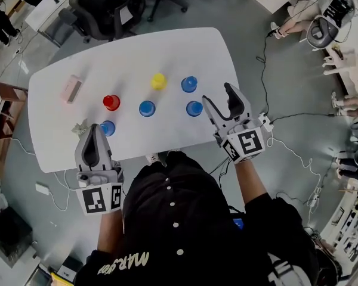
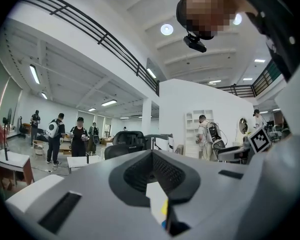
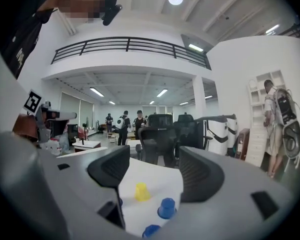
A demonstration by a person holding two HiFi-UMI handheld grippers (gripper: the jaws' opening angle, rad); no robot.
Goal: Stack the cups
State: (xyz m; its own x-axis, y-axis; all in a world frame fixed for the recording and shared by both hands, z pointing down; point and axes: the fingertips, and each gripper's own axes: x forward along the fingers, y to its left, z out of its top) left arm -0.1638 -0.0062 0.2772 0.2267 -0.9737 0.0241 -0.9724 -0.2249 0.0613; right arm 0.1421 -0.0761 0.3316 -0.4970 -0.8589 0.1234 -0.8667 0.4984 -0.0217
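On the white table [image 1: 59,142] stand a yellow cup [image 1: 159,81], a red cup [image 1: 111,102] and several blue cups, among them one in the middle [image 1: 147,108] and one near the front left [image 1: 107,128]. All stand upside down and apart. My left gripper [image 1: 95,127] is shut and empty, with its tips just left of the front-left blue cup. My right gripper [image 1: 218,95] is open and empty, right of another blue cup [image 1: 194,108]. Between the open right jaws [image 3: 155,166] I see the yellow cup [image 3: 141,191] and a blue cup [image 3: 166,208]. The left gripper [image 2: 152,151] points up at the room.
A pink box [image 1: 71,89] lies at the table's left side, and a small crumpled scrap [image 1: 79,127] lies near the left gripper. Office chairs [image 1: 107,8] stand beyond the far edge. Cables [image 1: 268,70] run over the floor at the right.
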